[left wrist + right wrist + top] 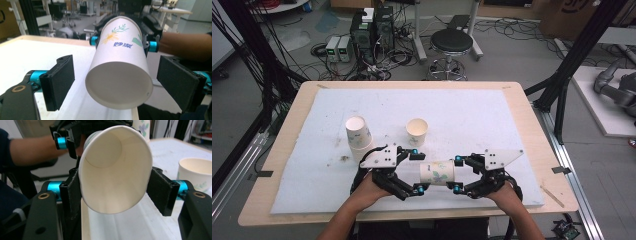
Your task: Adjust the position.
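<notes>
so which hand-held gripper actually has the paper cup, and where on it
The right hand-held gripper clamps the white flower-printed paper cup at its open rim end; the left hand-held gripper stands open around its base.
</notes>
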Available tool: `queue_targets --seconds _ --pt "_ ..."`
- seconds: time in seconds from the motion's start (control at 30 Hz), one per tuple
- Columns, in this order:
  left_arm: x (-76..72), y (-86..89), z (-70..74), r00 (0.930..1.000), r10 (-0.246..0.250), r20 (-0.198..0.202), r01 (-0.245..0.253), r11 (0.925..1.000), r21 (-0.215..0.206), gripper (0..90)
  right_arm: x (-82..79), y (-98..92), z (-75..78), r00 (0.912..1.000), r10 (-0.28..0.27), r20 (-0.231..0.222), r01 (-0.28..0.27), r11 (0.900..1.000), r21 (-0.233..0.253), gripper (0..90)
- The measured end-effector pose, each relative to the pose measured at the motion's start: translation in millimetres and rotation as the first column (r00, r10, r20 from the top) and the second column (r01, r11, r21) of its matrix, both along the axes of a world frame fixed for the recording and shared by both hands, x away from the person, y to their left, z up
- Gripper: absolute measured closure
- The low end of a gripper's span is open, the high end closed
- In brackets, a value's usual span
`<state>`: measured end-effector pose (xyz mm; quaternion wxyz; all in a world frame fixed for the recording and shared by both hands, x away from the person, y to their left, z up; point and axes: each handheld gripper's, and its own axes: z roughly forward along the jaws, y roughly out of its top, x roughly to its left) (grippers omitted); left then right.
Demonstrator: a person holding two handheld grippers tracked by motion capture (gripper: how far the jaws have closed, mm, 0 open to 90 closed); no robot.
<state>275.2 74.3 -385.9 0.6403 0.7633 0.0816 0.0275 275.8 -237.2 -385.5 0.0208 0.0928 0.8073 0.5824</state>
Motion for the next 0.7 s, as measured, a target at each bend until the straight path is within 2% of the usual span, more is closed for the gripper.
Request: queue_targets --seconds 0.17,0.3,0.43,0.5,0.57,0.7 --pt "0.2 -2.1 2.0 0.9999 0.007 0.010 -0.008 0.9972 0.075 14.7 2.8 4.6 8.4 1.0000 0.004 -0.006 -0.004 0.996 -0.092 33.6" --pt "1.3 -3.8 6.4 0.9999 0.002 0.017 -0.004 0.9911 0.133 14.8 4.6 9.1 17.7 0.9999 0.013 -0.004 -0.014 0.987 -0.161 33.6" --pt "2.1 -5.7 10.6 0.9997 -0.006 0.023 0.001 0.9830 0.183 15.0 5.9 14.6 26.4 0.9998 0.021 0.002 -0.020 0.971 -0.239 33.6" --pt "2.8 -6.6 11.5 0.9997 -0.007 0.025 0.001 0.9771 0.213 15.1 6.4 17.9 30.2 0.9996 0.028 0.008 -0.025 0.961 -0.277 33.6" --pt "4.1 -7.0 11.9 0.9995 -0.014 0.027 0.007 0.9680 0.251 15.2 6.8 21.0 33.7 0.9993 0.034 0.013 -0.029 0.952 -0.305 33.6" --pt "4.0 -8.8 11.6 0.9994 -0.018 0.029 0.010 0.9595 0.281 15.3 7.6 26.3 40.7 0.9989 0.041 0.022 -0.031 0.936 -0.351 33.6"
